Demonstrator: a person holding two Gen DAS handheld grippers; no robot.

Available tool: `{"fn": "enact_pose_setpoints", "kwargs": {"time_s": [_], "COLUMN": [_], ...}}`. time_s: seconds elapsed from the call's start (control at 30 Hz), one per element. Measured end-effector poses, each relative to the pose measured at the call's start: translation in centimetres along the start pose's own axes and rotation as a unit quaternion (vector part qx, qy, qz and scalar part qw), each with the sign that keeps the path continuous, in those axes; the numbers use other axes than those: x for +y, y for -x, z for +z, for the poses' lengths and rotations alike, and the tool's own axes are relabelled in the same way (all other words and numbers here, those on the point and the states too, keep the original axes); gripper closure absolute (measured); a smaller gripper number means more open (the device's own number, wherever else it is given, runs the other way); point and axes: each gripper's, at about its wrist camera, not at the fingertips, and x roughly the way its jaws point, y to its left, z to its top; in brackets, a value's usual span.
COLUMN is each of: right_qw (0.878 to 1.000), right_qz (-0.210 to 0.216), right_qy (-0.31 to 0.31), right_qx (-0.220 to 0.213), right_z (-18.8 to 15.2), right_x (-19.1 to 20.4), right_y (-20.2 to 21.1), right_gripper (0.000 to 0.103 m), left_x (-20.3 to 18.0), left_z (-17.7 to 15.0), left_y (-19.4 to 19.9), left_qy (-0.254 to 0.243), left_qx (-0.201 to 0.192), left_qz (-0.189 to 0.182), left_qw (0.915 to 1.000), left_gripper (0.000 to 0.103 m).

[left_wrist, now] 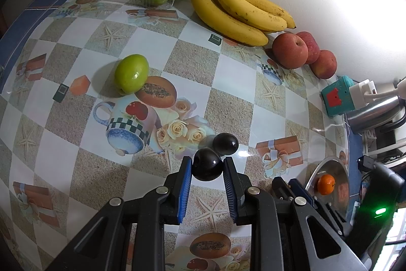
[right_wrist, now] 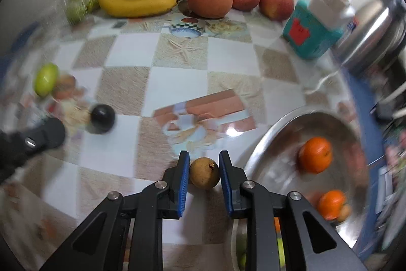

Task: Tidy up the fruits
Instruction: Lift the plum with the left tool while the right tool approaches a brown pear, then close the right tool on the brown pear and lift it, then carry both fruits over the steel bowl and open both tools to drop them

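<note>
Looking through your left wrist camera, your left gripper [left_wrist: 207,165] pinches a dark plum [left_wrist: 206,164] between its blue pads, and a second dark plum [left_wrist: 225,142] sits just beyond on the patterned tablecloth [left_wrist: 192,55]. A green fruit [left_wrist: 131,73] lies toward the left edge; bananas [left_wrist: 236,6] and 3 apples [left_wrist: 290,50] line the far edge. Through your right wrist camera, your right gripper [right_wrist: 204,170] clamps a small brown fruit [right_wrist: 204,173], beside a metal bowl [right_wrist: 274,144] at the right edge holding 2 oranges [right_wrist: 315,155].
</note>
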Motion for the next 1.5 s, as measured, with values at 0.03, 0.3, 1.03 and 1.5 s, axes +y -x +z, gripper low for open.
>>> {"fn": "enact_pose_setpoints", "kwargs": {"time_s": [0.03,0.3,1.03,1.5], "right_qw": [0.999,0.994,0.968,0.951], "right_qz": [0.025,0.069,-0.026,-0.019], "right_qy": [-0.020,-0.087,-0.239,-0.291], "right_qx": [0.000,-0.019,-0.073,-0.102], "right_z": [0.1,0.2,-1.9,-3.4], "right_x": [-0.5,-2.8,-15.0,-18.8], "right_y": [0.3,3.2,6.9,6.5], "right_gripper": [0.079,0.079,0.079,0.078], "left_x": [0.1,0.6,-9.4,-14.9], "left_z": [0.0,0.2,-3.2,-6.6], "left_y": [0.0,0.2,0.9,-2.1], "left_qy": [0.001,0.006,-0.136,-0.210], "left_qx": [0.000,-0.004,-0.014,-0.012], "left_qz": [0.000,0.008,0.009,-0.043], "left_qw": [1.0000,0.9999,0.9906,0.9767], "left_gripper": [0.076,0.076,0.076,0.076]}}
